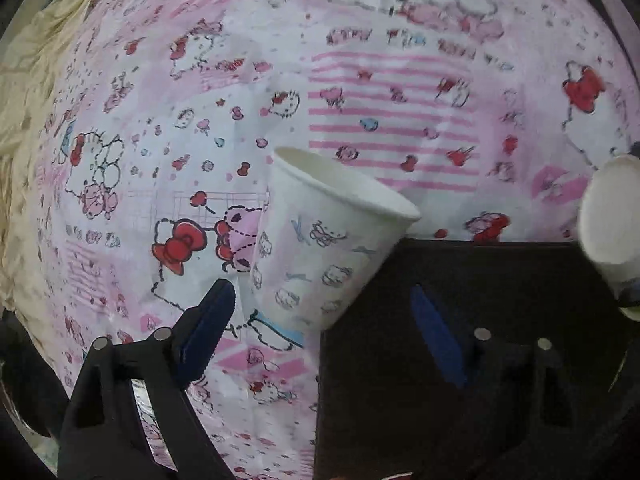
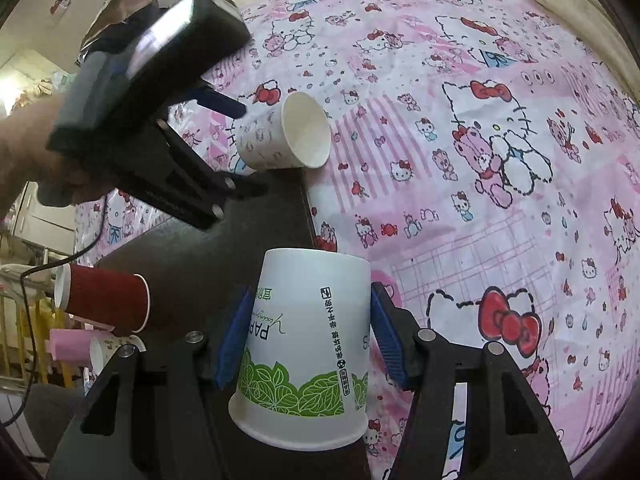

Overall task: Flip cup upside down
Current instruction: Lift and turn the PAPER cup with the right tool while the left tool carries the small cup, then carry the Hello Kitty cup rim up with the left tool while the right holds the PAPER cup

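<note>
Smooth leaf-printed paper cup [image 2: 304, 344] pinched upside down between right fingers [image 2: 310, 344]; left fingers [image 1: 320, 316] spread around the tilted cartoon-printed paper cup [image 1: 320, 236], not gripping.

White cup [image 2: 304, 344] with green leaf band; white cup [image 1: 320, 240] with faint cat print; red ribbed cup [image 2: 106, 300]; pink-white cartoon cat sheet [image 2: 480, 160]; black mat [image 2: 208, 256].

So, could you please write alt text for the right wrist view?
The right gripper clamps an upside-down white paper cup with green leaves over a pink cartoon-print cloth. Beyond, the left gripper reaches a small printed cup lying sideways.
</note>
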Action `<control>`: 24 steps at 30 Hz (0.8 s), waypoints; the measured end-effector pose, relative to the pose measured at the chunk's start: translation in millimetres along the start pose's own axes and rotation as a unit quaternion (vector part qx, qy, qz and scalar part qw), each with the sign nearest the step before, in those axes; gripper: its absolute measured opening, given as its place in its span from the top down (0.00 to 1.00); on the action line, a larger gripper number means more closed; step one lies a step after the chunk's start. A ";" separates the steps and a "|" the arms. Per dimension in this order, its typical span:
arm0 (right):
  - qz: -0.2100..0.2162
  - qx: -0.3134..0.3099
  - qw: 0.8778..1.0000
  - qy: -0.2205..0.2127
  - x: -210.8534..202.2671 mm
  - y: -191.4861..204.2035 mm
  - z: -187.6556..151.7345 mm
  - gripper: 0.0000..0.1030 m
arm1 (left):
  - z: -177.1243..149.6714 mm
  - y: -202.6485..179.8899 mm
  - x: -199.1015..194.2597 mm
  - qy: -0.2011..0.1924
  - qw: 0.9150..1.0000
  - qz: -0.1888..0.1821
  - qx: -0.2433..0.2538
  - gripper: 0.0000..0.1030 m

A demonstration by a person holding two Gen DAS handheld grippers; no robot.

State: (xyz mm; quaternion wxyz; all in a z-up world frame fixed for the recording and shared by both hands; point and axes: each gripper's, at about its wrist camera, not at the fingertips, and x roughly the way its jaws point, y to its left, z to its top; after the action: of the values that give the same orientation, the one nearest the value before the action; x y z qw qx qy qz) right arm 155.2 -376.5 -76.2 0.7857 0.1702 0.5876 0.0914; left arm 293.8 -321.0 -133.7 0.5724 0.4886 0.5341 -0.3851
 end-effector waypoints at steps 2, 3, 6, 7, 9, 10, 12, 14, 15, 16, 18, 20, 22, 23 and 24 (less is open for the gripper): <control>-0.004 -0.007 1.000 -0.003 -0.8 1.9 1.5 0.41 | 2.0 0.5 3.8 -0.001 1.000 -0.002 0.000 0.40; -0.005 -0.008 1.000 -0.003 -0.9 1.7 2.0 0.41 | 2.8 0.4 5.3 -0.003 1.000 -0.008 0.001 0.47; -0.005 -0.006 1.000 -0.001 0.0 -1.0 2.6 0.41 | 0.8 0.1 4.3 -0.015 1.000 0.000 -0.001 0.48; -0.005 -0.005 1.000 0.000 1.0 -2.4 3.5 0.41 | -1.5 -1.9 3.2 -0.018 1.000 0.005 -0.005 0.48; -0.007 -0.005 1.000 0.001 1.6 -4.0 3.1 0.41 | -4.3 4.4 0.1 -0.016 0.999 0.004 -0.033 0.48; -0.008 -0.005 1.000 0.002 2.2 -4.1 3.1 0.41 | -7.2 7.0 -4.2 -0.016 0.998 -0.007 -0.052 0.48; -0.007 -0.008 1.000 0.003 3.9 -3.0 3.2 0.41 | -14.5 12.8 -10.8 -0.019 0.997 -0.009 -0.080 0.48; -0.006 -0.014 1.000 0.002 2.6 0.8 2.1 0.41 | -25.8 13.8 -18.9 -0.018 0.992 -0.018 -0.122 0.48; -0.005 -0.016 1.000 0.000 2.1 2.5 1.7 0.41 | -32.2 13.6 -21.8 -0.012 0.989 -0.021 -0.143 0.48; -0.005 -0.018 1.000 -0.001 1.6 4.1 1.3 0.41 | -40.6 12.2 -24.5 -0.006 0.985 -0.021 -0.168 0.48; -0.006 -0.025 1.000 -0.002 0.7 8.2 -0.3 0.41 | -55.4 7.8 -29.8 -0.001 0.976 -0.035 -0.215 0.48; -0.009 -0.029 1.000 -0.004 -0.5 11.2 -2.2 0.41 | -72.9 2.9 -31.7 0.017 0.960 -0.041 -0.276 0.48; -0.006 -0.030 0.999 -0.008 -3.6 13.4 -5.4 0.41 | -91.7 -6.8 -39.5 0.012 0.947 -0.045 -0.319 0.48; -0.006 -0.031 0.999 -0.010 -5.4 14.7 -7.5 0.41 | -99.7 -11.6 -44.2 0.007 0.942 -0.045 -0.333 0.48; -0.007 -0.033 0.999 -0.011 -6.9 15.8 -9.1 0.41 | -112.1 -17.3 -51.4 -0.001 0.934 -0.052 -0.355 0.48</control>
State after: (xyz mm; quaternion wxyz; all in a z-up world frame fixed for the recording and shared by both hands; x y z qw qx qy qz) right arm 145.4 -362.8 -66.4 0.7981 0.1413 0.5765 0.1036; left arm 243.9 -220.3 -80.1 0.6878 0.2251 0.6603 -0.2004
